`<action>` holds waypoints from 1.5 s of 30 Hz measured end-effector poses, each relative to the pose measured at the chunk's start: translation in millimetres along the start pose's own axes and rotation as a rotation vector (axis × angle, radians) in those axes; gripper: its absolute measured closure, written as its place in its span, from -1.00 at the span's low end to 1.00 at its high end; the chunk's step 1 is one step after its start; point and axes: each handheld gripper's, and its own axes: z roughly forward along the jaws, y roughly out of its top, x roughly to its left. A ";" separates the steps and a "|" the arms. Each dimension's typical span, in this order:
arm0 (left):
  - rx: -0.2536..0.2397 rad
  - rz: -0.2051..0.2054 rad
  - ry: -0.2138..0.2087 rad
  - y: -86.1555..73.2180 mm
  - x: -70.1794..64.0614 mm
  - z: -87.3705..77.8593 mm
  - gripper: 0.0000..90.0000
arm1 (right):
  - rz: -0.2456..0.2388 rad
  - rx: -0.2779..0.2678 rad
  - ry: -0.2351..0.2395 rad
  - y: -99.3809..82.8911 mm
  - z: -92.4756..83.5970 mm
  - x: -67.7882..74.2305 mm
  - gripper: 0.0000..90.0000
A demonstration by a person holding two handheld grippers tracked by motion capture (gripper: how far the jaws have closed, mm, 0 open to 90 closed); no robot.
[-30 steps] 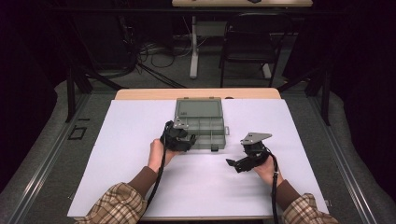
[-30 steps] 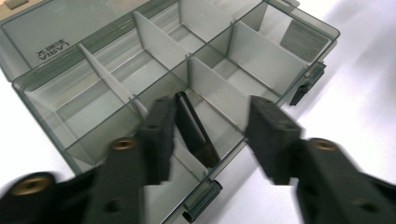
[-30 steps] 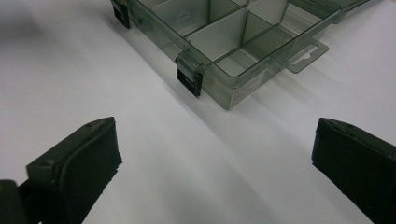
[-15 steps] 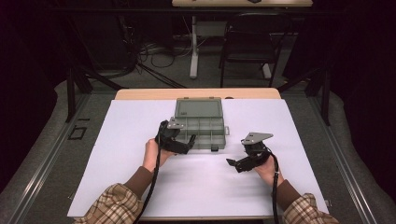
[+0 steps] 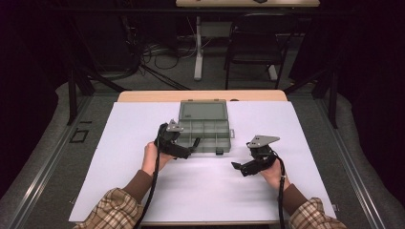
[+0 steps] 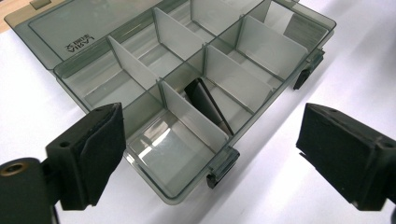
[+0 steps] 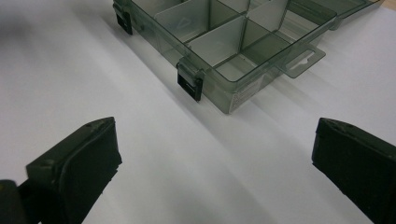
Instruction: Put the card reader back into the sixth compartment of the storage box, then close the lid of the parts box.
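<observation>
1. Smoky clear plastic box [image 5: 204, 136] sits centre of the high view on a white sheet [image 5: 119, 157], lid [image 5: 202, 110] hinged flat toward the top of frame.
2. Left gripper view: a black strip [image 6: 204, 102] lies tilted in the near-row compartment at frame centre, leaning against a divider. Other compartments look empty.
3. Left gripper [image 5: 188, 149] is at the box's lower-left edge. Jaws have just been opening and now stand wide; nothing between the pads [image 6: 100, 154], nothing touched. The strip sits ahead of them, already in the box.
4. Right gripper [image 5: 237, 166] is low right of the box, well apart from it, over bare sheet. Jaws wide, nothing held.
5. Step in hand, as I read it: release after dropping the strip in. To do it well, back the left gripper straight out along its own axis, keep the jaws clear of the front wall and the latch [image 6: 223, 164] so the box doesn't shift.
6. Strip isn't lying flat; if the lid is to close, nudge it down first.
</observation>
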 end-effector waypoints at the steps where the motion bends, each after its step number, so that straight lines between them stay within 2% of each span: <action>1: 0.000 0.002 0.000 -0.3 0.6 -0.5 -0.85 | 0.000 0.002 -0.001 0.0 0.0 0.0 -1.00; 7: 0.010 0.000 -0.002 -1.4 1.5 -3.8 -0.90 | -0.003 0.007 -0.002 0.2 0.5 -0.3 -1.00; 13: 0.011 0.018 -0.001 -0.7 -1.1 -6.2 -0.94 | -0.003 0.008 -0.003 0.5 0.8 -0.2 -1.00; 18: 0.015 0.022 -0.006 1.6 1.3 -7.6 -0.97 | -0.004 0.002 -0.002 0.2 0.5 -0.4 -1.00; 23: 0.014 0.044 -0.018 5.3 3.7 -7.6 -1.00 | 0.001 -0.002 -0.001 0.3 0.7 -0.5 -1.00; 34: 0.018 0.058 -0.048 11.9 16.1 0.5 -1.00 | -0.004 -0.002 0.003 0.7 2.2 -1.2 -1.00; 45: 0.007 0.074 -0.055 22.0 24.4 9.0 -1.00 | -0.007 -0.001 0.004 0.9 2.8 -0.7 -1.00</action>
